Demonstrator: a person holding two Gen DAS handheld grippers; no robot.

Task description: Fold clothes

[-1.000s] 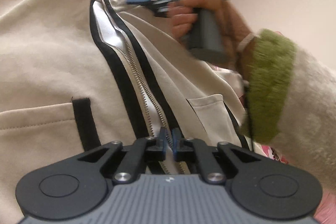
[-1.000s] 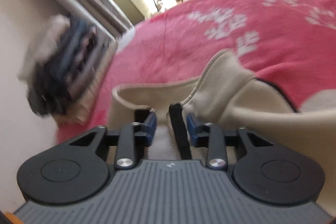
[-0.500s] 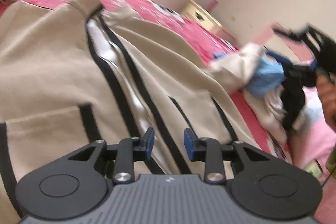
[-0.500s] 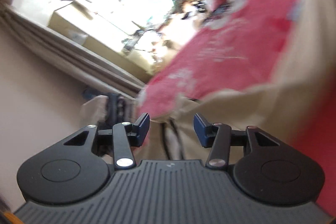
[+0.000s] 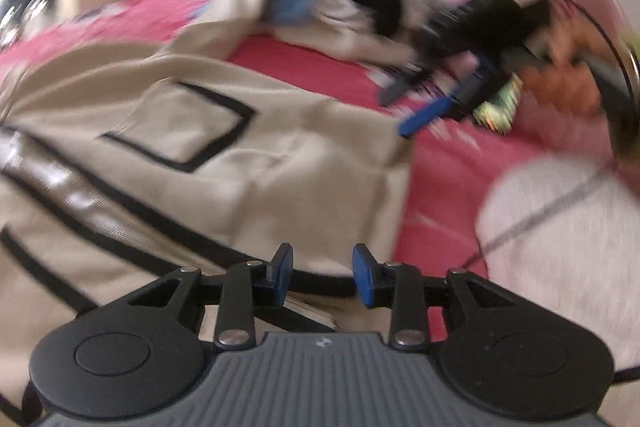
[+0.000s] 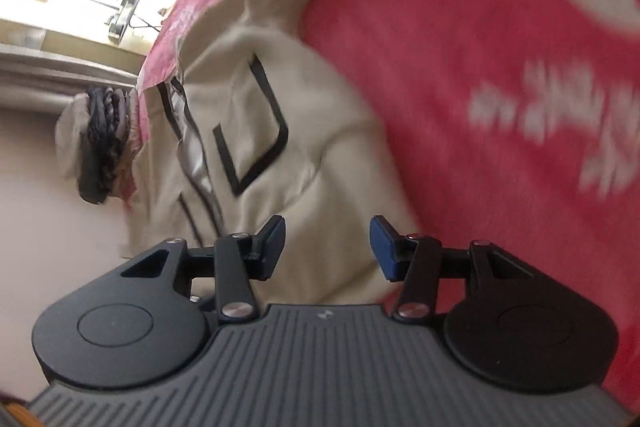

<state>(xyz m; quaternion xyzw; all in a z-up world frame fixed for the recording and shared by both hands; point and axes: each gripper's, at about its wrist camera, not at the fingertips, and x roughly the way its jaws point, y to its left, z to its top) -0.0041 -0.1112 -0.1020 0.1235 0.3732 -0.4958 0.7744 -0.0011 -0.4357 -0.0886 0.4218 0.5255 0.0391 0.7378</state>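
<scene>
A beige zip jacket [image 5: 224,163] with black trim and a black-outlined pocket lies spread on the red bedspread [image 5: 440,171]. My left gripper [image 5: 322,277] is open and empty, just above the jacket's bottom hem near the zip. In the right wrist view the jacket [image 6: 288,163] lies ahead and left. My right gripper [image 6: 327,251] is open and empty over its lower right edge. The right gripper also shows, blurred, in the left wrist view [image 5: 448,103] beyond the jacket's right corner.
A heap of other clothes [image 5: 340,3], blue, black and white, lies at the far side of the bed. A stack of folded dark and beige garments [image 6: 96,143] sits by the wall under the window. A white patch of the bedspread [image 5: 568,219] is on the right.
Both grippers have let go of the jacket and opened. Both have swung away from the zip and collar toward the jacket's lower right side. The jacket now lies flat.
</scene>
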